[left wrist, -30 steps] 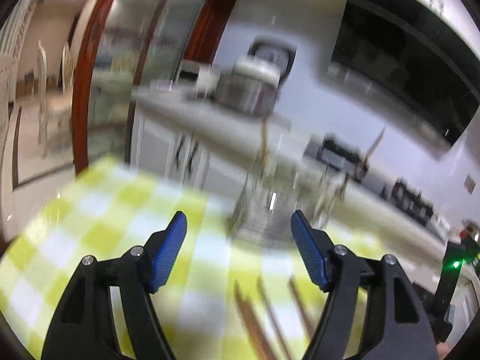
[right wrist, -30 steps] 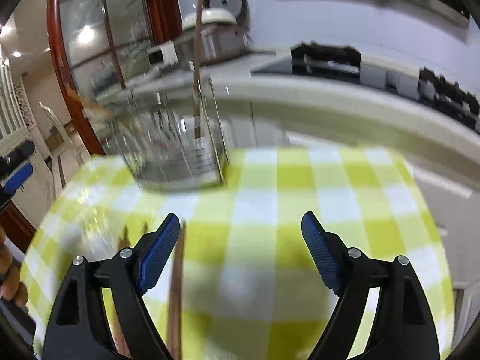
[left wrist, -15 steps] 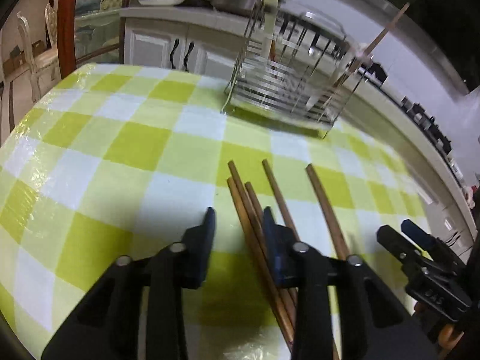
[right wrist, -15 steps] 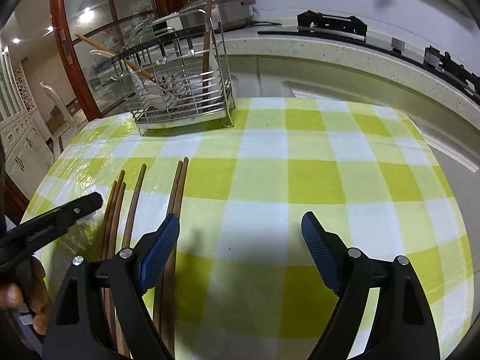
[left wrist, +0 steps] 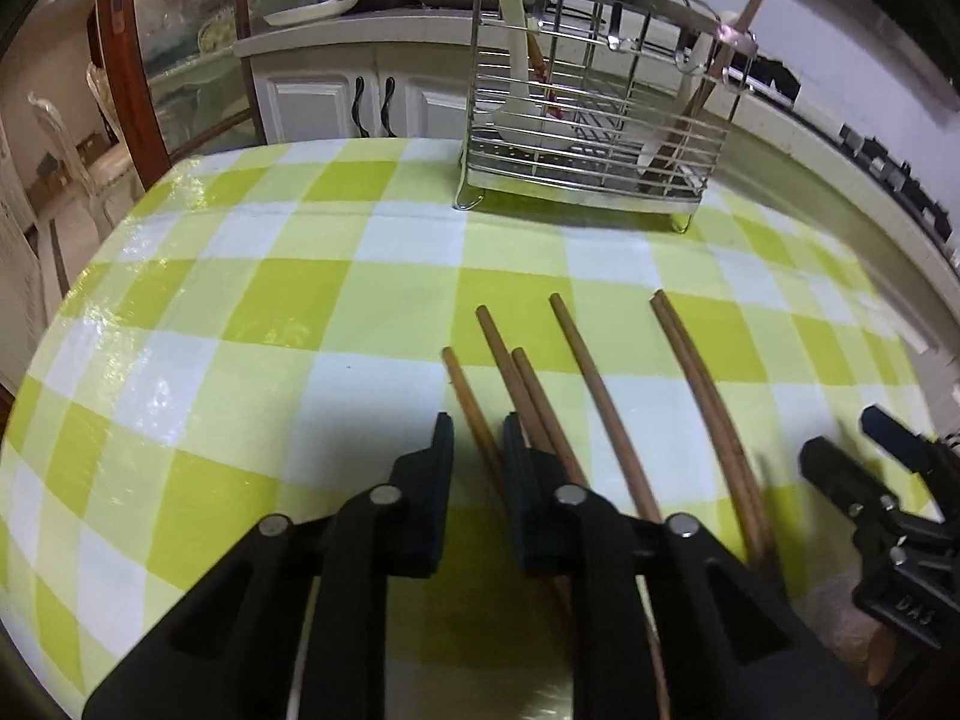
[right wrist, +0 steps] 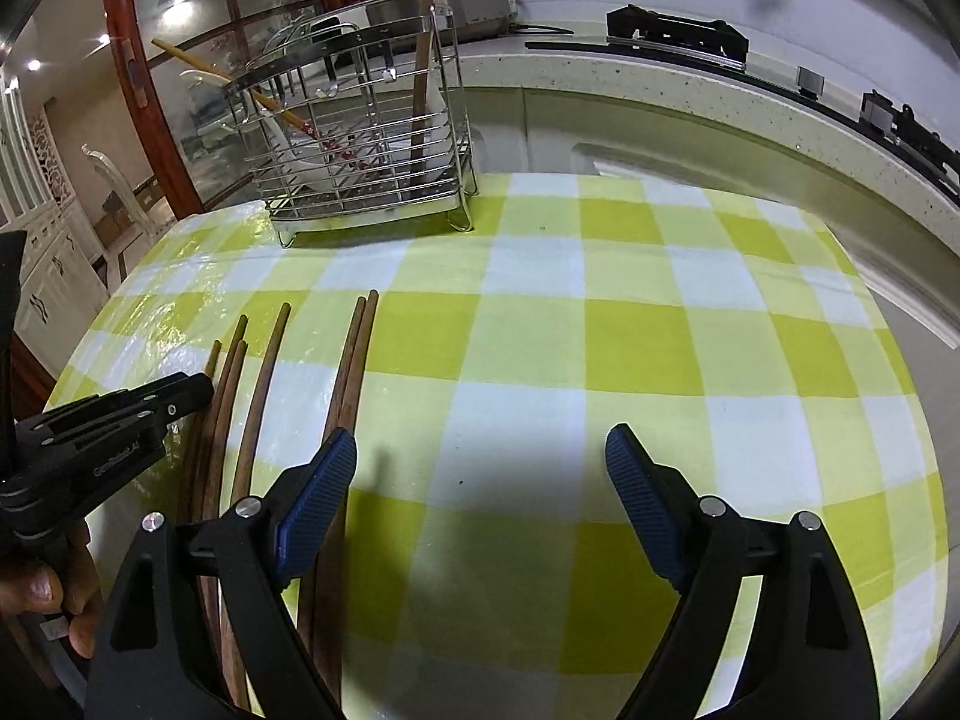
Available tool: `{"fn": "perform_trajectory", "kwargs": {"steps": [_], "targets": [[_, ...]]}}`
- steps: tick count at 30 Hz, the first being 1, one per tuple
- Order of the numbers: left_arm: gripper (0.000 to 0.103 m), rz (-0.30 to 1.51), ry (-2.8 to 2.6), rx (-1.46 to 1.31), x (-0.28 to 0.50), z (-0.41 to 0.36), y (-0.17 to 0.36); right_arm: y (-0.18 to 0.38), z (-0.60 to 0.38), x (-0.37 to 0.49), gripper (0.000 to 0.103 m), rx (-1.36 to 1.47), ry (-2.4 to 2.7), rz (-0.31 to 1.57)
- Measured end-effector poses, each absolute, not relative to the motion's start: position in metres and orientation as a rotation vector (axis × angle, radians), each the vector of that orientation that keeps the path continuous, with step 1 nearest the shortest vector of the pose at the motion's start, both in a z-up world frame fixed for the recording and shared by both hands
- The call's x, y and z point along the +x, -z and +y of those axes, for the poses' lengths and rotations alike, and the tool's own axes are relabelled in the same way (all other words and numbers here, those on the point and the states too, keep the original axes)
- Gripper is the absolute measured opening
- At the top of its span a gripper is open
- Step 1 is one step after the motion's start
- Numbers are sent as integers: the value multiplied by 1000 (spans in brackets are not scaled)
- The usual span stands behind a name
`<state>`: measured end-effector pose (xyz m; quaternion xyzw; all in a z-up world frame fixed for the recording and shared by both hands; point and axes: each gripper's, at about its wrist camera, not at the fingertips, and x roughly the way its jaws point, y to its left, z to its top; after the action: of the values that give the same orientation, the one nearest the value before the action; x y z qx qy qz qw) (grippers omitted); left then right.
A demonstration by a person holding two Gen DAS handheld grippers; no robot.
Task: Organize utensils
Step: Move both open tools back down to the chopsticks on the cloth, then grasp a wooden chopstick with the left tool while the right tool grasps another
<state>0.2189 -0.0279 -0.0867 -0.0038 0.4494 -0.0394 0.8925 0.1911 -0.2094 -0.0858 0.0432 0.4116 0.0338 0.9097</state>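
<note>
On the green-and-white checked surface (left wrist: 252,312) six brown chopsticks (left wrist: 576,354) are lying side by side, their tips pointing toward the wire utensil rack (left wrist: 588,120) that is standing at the far edge. I am seeing my left claw (left wrist: 477,441) sitting low over the leftmost chopstick (left wrist: 465,396), its two black fingers (left wrist: 441,450) drawn close on either side of that stick, with the stick running between them; whether the pads are actually pressing it I cannot tell. The two sticks just to the right are passing under the right finger of that claw. A single stick is lying a little farther right, and a touching pair (left wrist: 690,360) is lying farther right again, near my right claw, whose black body is showing at the edge of the left view.

From the right wrist view I am seeing my right claw (right wrist: 480,462) spread wide, blue pads (right wrist: 312,504) well apart and holding nothing, hovering over bare checked cloth. Its left finger is sitting just beside the touching pair (right wrist: 357,354). The left claw (right wrist: 120,420) is showing at the left of that view, gripped by a hand (right wrist: 54,594).

Inside the rack, white spoons (right wrist: 288,144) are leaning in the left compartment, along with a lighter chopstick with a red patterned end (right wrist: 270,102), and a dark wooden stick (right wrist: 423,60) is standing nearly upright in the right compartment.
</note>
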Motion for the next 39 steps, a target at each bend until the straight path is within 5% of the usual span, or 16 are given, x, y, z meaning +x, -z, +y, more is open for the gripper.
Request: {"fn": "perform_trajectory", "kwargs": {"steps": [39], "targets": [[6,858,146,-110,212,24,60,99,-176,247,75,-33,-57,960]]}}
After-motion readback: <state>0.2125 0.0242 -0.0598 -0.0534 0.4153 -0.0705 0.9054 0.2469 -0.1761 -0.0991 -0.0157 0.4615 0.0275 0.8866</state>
